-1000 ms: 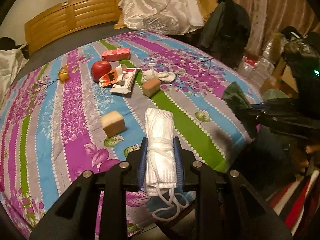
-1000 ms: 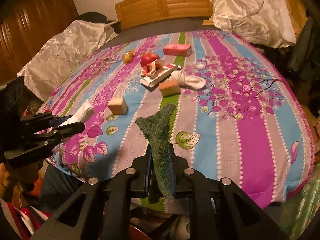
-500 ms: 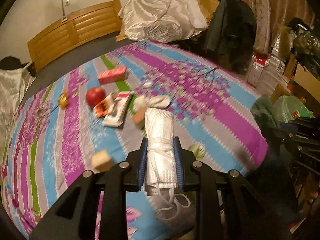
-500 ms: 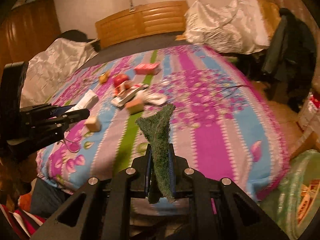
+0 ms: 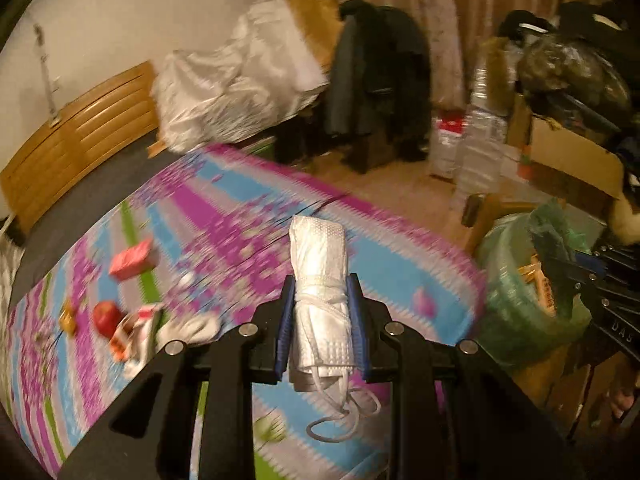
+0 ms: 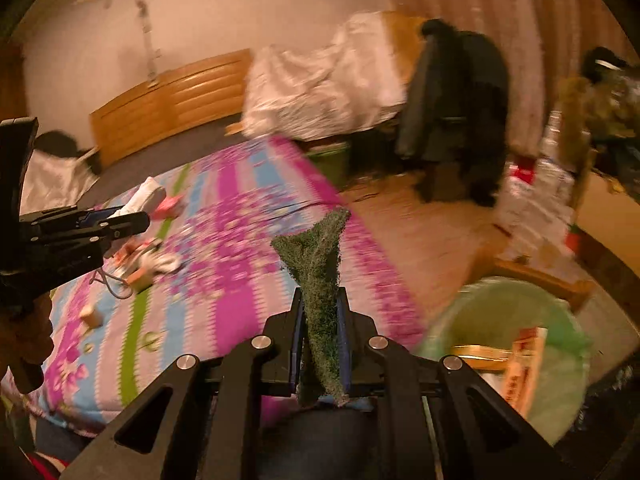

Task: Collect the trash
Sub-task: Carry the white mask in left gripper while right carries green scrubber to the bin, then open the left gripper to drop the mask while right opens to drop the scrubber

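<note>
My left gripper [image 5: 320, 312] is shut on a rolled white face mask [image 5: 320, 264] whose ear loops dangle below the jaws. My right gripper [image 6: 320, 328] is shut on a folded green scouring pad [image 6: 316, 264]. A bin lined with a green bag [image 6: 560, 344] sits on the floor beside the bed, low and right of the right gripper, with wrappers inside; in the left wrist view the green bag [image 5: 516, 304] lies to the right, and the right gripper [image 5: 576, 276] hovers over it. The left gripper [image 6: 132, 216] shows at the left of the right wrist view.
More litter stays on the striped bedspread [image 5: 224, 232]: a pink box [image 5: 132, 264], a red apple [image 5: 106, 316], torn cartons [image 5: 132, 332], a white sock [image 5: 188, 328] and a tan block [image 6: 90, 316]. A dark coat [image 5: 380, 80], water bottles [image 5: 476, 136] and a cardboard box [image 5: 568, 152] crowd the floor.
Both grippers have swung right, away from the bed's middle and toward its edge. The green-lined bin has come into view. Each grip is unchanged.
</note>
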`<move>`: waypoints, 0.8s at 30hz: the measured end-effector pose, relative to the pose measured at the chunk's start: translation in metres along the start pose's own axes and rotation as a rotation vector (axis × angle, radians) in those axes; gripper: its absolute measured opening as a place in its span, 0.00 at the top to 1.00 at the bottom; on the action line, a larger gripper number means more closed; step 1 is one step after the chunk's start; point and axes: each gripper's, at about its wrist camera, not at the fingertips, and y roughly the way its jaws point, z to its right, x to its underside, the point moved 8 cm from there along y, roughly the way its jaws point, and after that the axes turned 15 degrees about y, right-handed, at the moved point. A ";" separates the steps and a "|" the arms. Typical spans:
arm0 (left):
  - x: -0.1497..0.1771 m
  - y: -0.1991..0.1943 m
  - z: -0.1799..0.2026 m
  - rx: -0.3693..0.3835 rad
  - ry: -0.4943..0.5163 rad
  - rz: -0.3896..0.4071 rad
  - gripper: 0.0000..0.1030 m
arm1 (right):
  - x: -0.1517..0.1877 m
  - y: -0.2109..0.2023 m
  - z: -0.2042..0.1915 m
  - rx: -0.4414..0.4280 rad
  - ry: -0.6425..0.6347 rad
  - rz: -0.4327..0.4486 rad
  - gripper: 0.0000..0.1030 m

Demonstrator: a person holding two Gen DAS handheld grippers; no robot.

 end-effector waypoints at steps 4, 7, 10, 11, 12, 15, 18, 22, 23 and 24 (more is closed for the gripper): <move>-0.035 0.013 0.035 0.049 0.060 0.028 0.77 | -0.022 -0.023 0.058 0.081 0.075 0.069 0.84; -0.058 0.022 0.062 0.080 0.106 0.045 0.77 | -0.035 -0.039 0.094 0.136 0.111 0.111 0.84; -0.077 0.030 0.090 0.104 0.155 0.058 0.77 | -0.043 -0.055 0.129 0.187 0.147 0.146 0.84; -0.081 0.031 0.096 0.108 0.167 0.061 0.77 | -0.044 -0.061 0.139 0.200 0.161 0.157 0.84; -0.087 0.034 0.105 0.115 0.184 0.065 0.77 | -0.045 -0.066 0.147 0.209 0.172 0.165 0.84; -0.099 0.039 0.125 0.135 0.220 0.074 0.77 | -0.047 -0.080 0.170 0.244 0.195 0.191 0.84; -0.111 0.044 0.147 0.159 0.251 0.082 0.77 | -0.047 -0.089 0.187 0.273 0.212 0.208 0.84; -0.124 0.050 0.178 0.190 0.296 0.090 0.77 | -0.049 -0.101 0.211 0.298 0.248 0.227 0.84; -0.125 0.052 0.182 0.193 0.304 0.091 0.77 | -0.050 -0.102 0.212 0.303 0.253 0.228 0.84; -0.126 0.053 0.191 0.199 0.318 0.092 0.77 | -0.050 -0.103 0.215 0.308 0.255 0.228 0.84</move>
